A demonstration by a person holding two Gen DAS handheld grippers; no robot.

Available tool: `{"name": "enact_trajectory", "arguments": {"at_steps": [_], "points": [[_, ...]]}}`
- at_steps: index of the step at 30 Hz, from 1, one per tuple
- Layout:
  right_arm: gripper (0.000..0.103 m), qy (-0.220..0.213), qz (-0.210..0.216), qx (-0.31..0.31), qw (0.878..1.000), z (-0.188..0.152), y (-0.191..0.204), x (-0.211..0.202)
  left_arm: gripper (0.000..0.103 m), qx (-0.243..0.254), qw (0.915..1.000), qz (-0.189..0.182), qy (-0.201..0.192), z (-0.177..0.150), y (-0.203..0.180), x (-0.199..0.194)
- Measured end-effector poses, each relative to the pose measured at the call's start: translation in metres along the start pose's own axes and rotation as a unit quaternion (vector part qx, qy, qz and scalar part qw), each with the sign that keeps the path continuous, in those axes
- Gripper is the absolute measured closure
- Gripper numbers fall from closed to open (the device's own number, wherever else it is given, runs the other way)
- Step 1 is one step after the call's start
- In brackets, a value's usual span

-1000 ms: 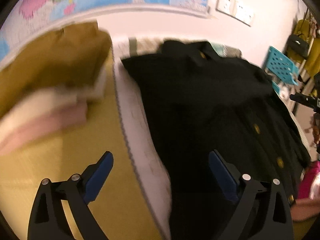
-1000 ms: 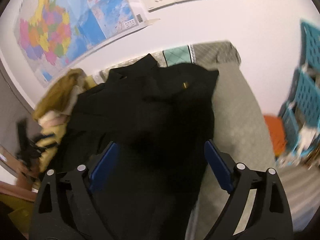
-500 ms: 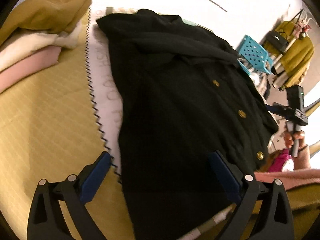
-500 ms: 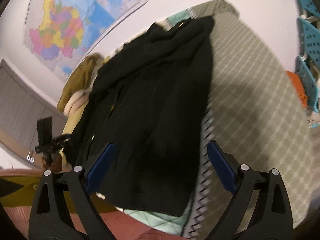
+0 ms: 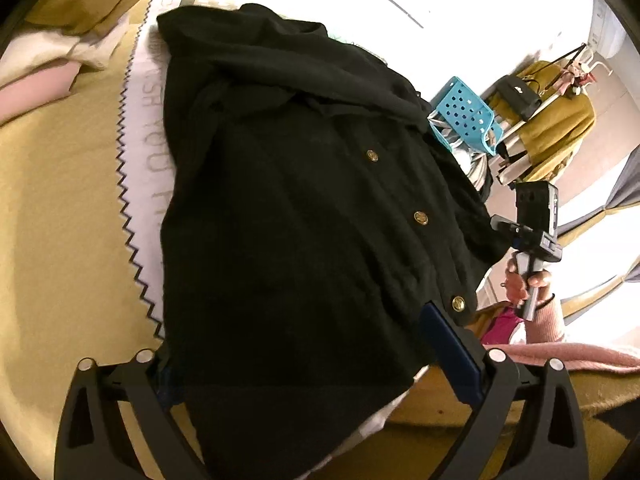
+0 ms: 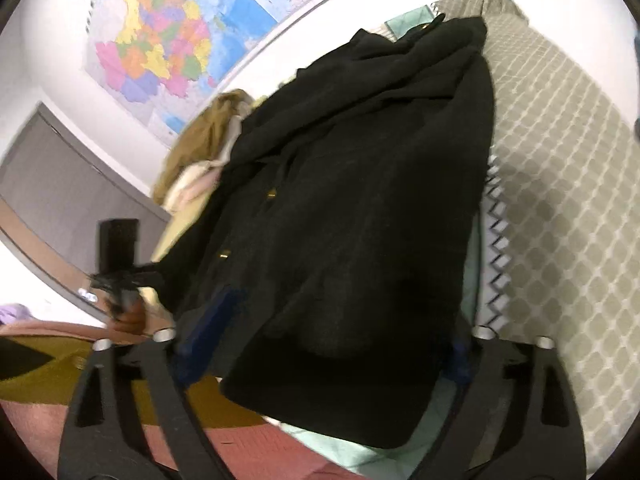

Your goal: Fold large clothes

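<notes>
Black and thick, the coat (image 5: 304, 216) lies spread on the bed in front of me, collar end toward the wall and hem end toward me, its brass buttons (image 5: 420, 218) running in a line down the front. Under it is a pale cloth with a zigzag edge (image 5: 136, 184) and grey lettering, and to the side of that a mustard-yellow blanket (image 5: 60, 208). In my left hand, the left gripper (image 5: 304, 364) has just been narrowing a little yet stands spread wide across the hem end of the coat; one blue pad (image 5: 448, 352) shows at the coat's buttoned edge, while the other is hidden behind the black fabric, so I cannot tell if it presses on anything. The right gripper (image 6: 332, 340) has also been drawing in slightly and stands wide, straddling the near corner of the coat, its blue pads (image 6: 216, 320) partly covered by cloth; I see no pinch there. From the right wrist view the coat's far edge runs beside a grey quilted cover (image 6: 560, 184), and a mint sheet (image 6: 360, 444) peeks out below the hem. A stack of folded clothes (image 5: 68, 36), mustard on top of cream and pink, sits at the far corner near the wall. A coloured map (image 6: 168, 44) hangs on the wall, and a blue perforated basket (image 5: 466, 114) stands beyond the bed.
</notes>
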State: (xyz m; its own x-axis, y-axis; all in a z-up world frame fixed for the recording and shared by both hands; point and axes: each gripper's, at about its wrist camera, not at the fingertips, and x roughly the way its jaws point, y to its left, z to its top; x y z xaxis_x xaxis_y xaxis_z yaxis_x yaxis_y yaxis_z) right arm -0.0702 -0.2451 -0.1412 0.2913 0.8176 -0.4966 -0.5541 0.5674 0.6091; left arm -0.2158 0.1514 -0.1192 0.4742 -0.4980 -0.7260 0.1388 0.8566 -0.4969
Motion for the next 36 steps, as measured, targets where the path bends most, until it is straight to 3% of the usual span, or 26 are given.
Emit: {"name": "enact_trajectory", "arguments": {"at_steps": [1, 5, 6, 8, 9, 10, 12, 13, 18, 22, 25, 29, 31, 33, 34, 36], "points": [[0.024, -0.003, 0.004, 0.004, 1.0, -0.001, -0.002, -0.001, 0.03, 0.003, 1.0, 0.006, -0.001, 0.001, -0.001, 0.001], [0.03, -0.01, 0.0, 0.006, 1.0, -0.002, -0.001, -0.001, 0.032, -0.002, 0.9999, 0.015, -0.003, 0.002, 0.0, 0.0], [0.037, -0.013, -0.001, 0.01, 1.0, -0.002, -0.002, -0.001, 0.029, -0.005, 0.9999, 0.011, -0.005, 0.002, 0.0, 0.0], [0.074, -0.016, 0.002, 0.03, 0.999, -0.002, -0.006, 0.0, 0.03, -0.011, 0.9997, 0.018, -0.013, 0.003, 0.0, 0.001], [0.085, -0.024, 0.01, 0.036, 0.999, -0.002, -0.007, -0.002, 0.045, -0.015, 0.9994, 0.025, -0.018, 0.003, 0.0, 0.001], [0.093, -0.032, 0.013, 0.041, 0.999, 0.0, -0.007, -0.005, 0.071, -0.029, 0.9988, 0.032, -0.023, 0.005, 0.002, 0.0], [0.094, -0.065, 0.04, 0.039, 0.996, 0.001, 0.001, -0.02, 0.091, -0.06, 0.9976, 0.014, -0.031, 0.008, 0.009, -0.005], [0.094, -0.078, 0.05, 0.036, 0.995, 0.002, 0.007, -0.028, 0.094, -0.071, 0.9966, 0.005, -0.042, 0.01, 0.01, -0.011], [0.095, -0.143, 0.078, -0.018, 0.986, 0.0, 0.056, -0.074, 0.095, -0.065, 0.9916, -0.018, -0.11, 0.016, 0.004, -0.063], [0.096, -0.168, 0.112, -0.054, 0.978, -0.01, 0.087, -0.097, 0.096, -0.066, 0.9856, -0.027, -0.153, 0.009, 0.005, -0.106], [0.096, -0.16, 0.111, -0.065, 0.979, -0.025, 0.093, -0.097, 0.096, -0.078, 0.9854, -0.027, -0.149, -0.001, 0.014, -0.111], [0.096, -0.108, 0.071, -0.014, 0.991, -0.038, 0.066, -0.071, 0.096, -0.106, 0.9887, -0.024, -0.103, -0.011, 0.041, -0.084], [0.096, -0.087, 0.079, 0.008, 0.993, -0.044, 0.052, -0.06, 0.096, -0.117, 0.9895, -0.018, -0.083, -0.013, 0.052, -0.068], [0.09, -0.063, 0.073, 0.022, 0.995, -0.05, 0.042, -0.047, 0.093, -0.12, 0.99, -0.026, -0.069, -0.016, 0.058, -0.057], [0.088, -0.056, 0.076, 0.026, 0.995, -0.052, 0.04, -0.043, 0.085, -0.12, 0.9906, -0.031, -0.059, -0.017, 0.061, -0.051], [0.066, -0.043, 0.082, 0.043, 0.995, -0.056, 0.032, -0.032, 0.07, -0.121, 0.9909, -0.031, -0.051, -0.02, 0.063, -0.045]]}}
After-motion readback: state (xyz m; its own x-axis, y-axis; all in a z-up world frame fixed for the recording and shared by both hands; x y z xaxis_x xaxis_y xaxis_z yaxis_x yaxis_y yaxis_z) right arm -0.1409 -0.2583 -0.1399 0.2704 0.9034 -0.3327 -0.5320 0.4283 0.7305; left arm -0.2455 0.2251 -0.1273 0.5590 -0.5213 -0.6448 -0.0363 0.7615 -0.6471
